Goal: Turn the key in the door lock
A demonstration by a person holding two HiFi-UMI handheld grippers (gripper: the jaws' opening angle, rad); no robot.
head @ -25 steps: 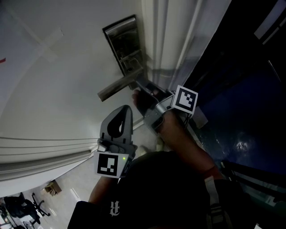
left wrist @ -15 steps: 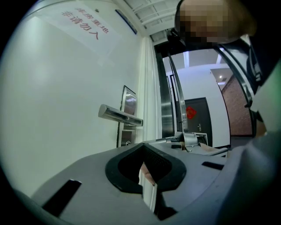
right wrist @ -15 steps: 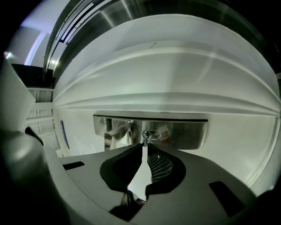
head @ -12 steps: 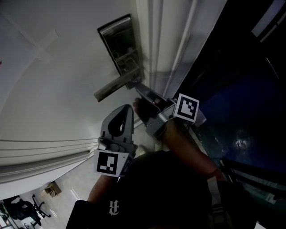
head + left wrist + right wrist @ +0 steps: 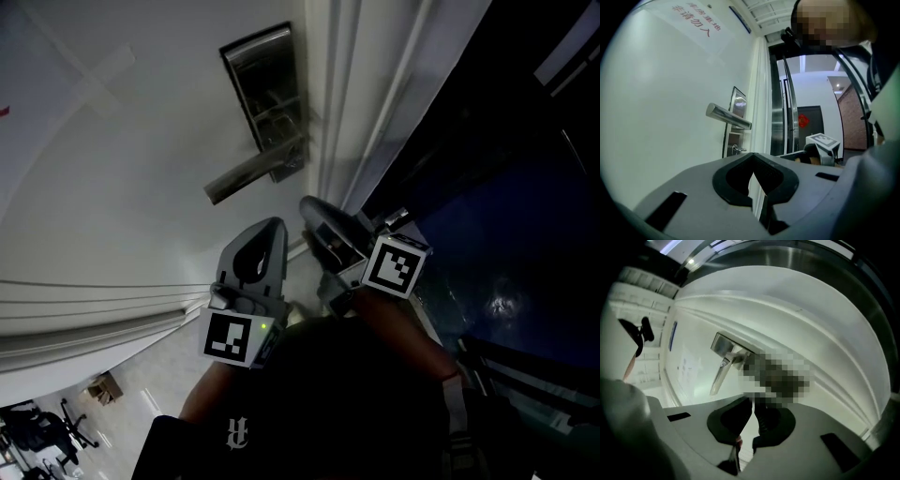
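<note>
- Head view: the right gripper (image 5: pixel 315 205) has drawn back from the white door (image 5: pixel 131 187). Half a second ago its tips were up against the metal lock plate (image 5: pixel 267 89), just under the handle (image 5: pixel 246 178). Now it sits lower, near the door's edge, touching nothing.
- Right gripper view: its jaws are pressed almost together, with only a thin slit between them and nothing gripped. The handle (image 5: pixel 721 376) shows ahead, well apart from the tips.
- The left gripper (image 5: pixel 270 227) hovers below the handle, about where it was before, clear of the door.
- Left gripper view: its jaws meet at the tips and hold nothing.
- The key (image 5: pixel 736 150) sticks out of the lock plate just below the handle, seen in the left gripper view. Neither gripper touches it.
- The handle slants much as it did earlier.
</note>
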